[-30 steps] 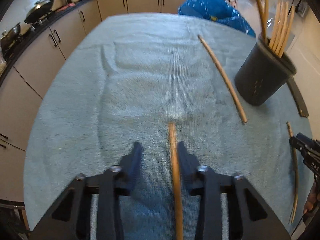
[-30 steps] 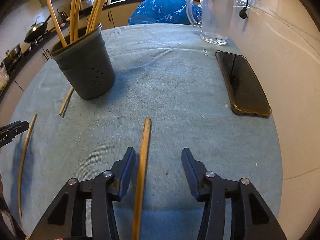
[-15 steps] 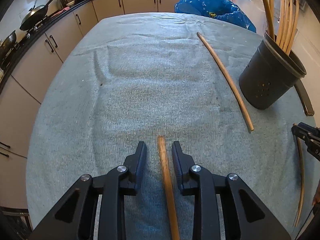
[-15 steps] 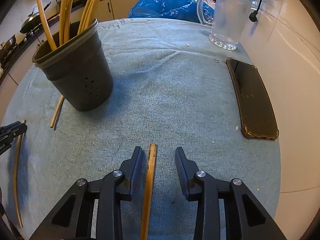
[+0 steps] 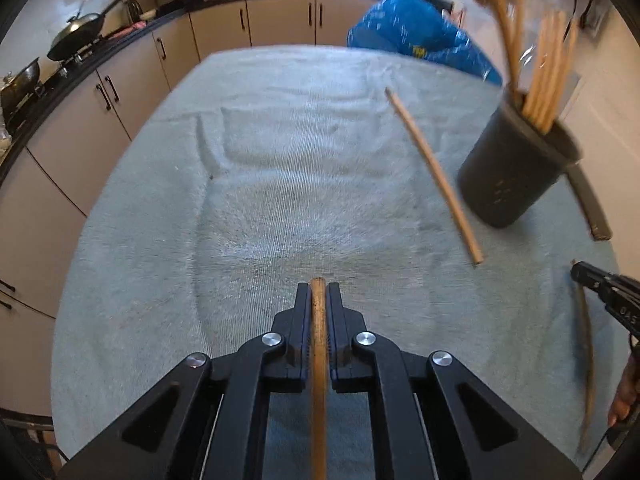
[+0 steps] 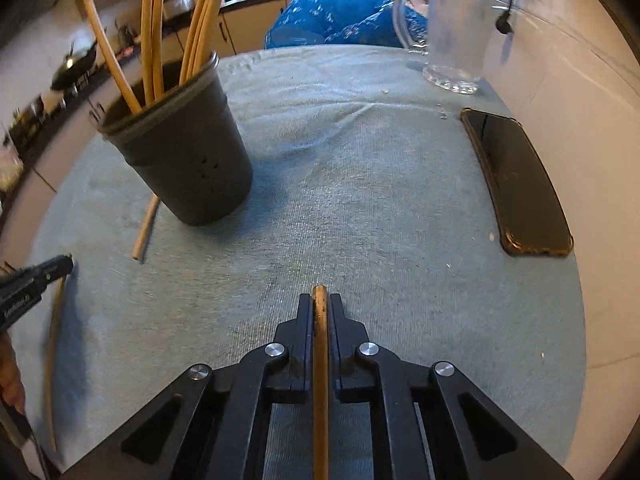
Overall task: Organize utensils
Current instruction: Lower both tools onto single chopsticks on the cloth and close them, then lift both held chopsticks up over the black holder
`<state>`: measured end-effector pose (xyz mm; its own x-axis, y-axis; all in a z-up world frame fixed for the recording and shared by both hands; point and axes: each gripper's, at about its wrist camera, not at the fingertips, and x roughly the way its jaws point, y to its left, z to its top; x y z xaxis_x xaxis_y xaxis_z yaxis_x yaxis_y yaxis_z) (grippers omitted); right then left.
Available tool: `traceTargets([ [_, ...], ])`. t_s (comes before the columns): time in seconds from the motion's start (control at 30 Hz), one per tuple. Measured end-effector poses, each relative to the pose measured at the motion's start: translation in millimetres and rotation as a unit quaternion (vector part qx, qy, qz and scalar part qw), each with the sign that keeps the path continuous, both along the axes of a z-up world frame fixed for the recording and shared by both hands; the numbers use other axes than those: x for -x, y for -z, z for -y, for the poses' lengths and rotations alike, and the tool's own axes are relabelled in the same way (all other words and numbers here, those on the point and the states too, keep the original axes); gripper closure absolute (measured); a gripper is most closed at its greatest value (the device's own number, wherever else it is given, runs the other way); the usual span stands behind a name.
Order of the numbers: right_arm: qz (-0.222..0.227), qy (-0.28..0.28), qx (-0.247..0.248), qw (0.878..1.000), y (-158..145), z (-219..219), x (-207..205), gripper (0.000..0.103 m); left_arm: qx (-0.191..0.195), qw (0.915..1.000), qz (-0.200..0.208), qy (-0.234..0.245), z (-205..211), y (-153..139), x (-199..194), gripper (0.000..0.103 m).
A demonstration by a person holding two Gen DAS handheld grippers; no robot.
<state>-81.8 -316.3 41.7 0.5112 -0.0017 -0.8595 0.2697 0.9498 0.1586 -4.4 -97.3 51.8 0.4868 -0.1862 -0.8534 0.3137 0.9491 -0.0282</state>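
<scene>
In the left wrist view my left gripper (image 5: 319, 290) is shut on a wooden chopstick (image 5: 319, 360) that runs back between its fingers. My right gripper (image 6: 320, 300) is likewise shut on a second chopstick (image 6: 320, 360). A dark utensil holder (image 5: 516, 172) (image 6: 180, 160) stands on the blue-grey towel (image 5: 280, 184) with several chopsticks upright in it. One loose chopstick (image 5: 434, 178) (image 6: 146, 228) lies on the towel beside the holder. Each view shows the other gripper at its edge: the right gripper (image 5: 580, 272) and the left gripper (image 6: 60, 266).
A dark phone (image 6: 516, 184) lies flat at the right of the towel, with a glass pitcher (image 6: 456, 32) behind it. A blue plastic bag (image 6: 340, 16) sits at the far edge. Kitchen cabinets (image 5: 100, 120) and a hob with pans run along the left.
Both grippers have closed from open onto the chopsticks that lay between their jaws. The holder and the loose chopstick have stayed where they were.
</scene>
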Motion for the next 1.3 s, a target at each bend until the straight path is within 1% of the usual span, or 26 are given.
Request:
traceTargets([
  [0.2, 0.058, 0.008, -0.028, 0.998, -23, 0, 27, 0.096, 0.054, 0.9979, 0.035, 0.01, -5, -35, 30, 0.096],
  [0.3, 0.084, 0.011, -0.043, 0.995, -33, 0, 37, 0.096, 0.076, 0.996, 0.045, 0.014, -6, -49, 43, 0.096],
  [0.37, 0.1, 0.012, -0.046, 0.994, -43, -3, 44, 0.096, 0.097, 0.9935, 0.056, 0.017, -7, -61, 53, 0.096],
  [0.5, 0.13, 0.009, -0.044, 0.99, -60, -10, 57, 0.096, 0.122, 0.9886, 0.087, 0.018, -7, -84, 72, 0.096],
  [0.6, 0.15, 0.007, -0.045, 0.988, -72, -17, 70, 0.096, 0.122, 0.9852, 0.119, 0.015, -6, -97, 87, 0.096],
  [0.73, 0.176, 0.006, -0.044, 0.983, -87, -25, 84, 0.096, 0.123, 0.9813, 0.148, 0.017, -6, -113, 101, 0.096],
  [1.0, 0.226, 0.007, -0.032, 0.974, -115, -37, 109, 0.096, 0.133, 0.9744, 0.179, 0.026, -11, -134, 124, 0.096],
  [1.3, 0.262, 0.01, -0.029, 0.965, -139, -44, 127, 0.096, 0.167, 0.9632, 0.208, 0.034, -20, -160, 144, 0.096],
])
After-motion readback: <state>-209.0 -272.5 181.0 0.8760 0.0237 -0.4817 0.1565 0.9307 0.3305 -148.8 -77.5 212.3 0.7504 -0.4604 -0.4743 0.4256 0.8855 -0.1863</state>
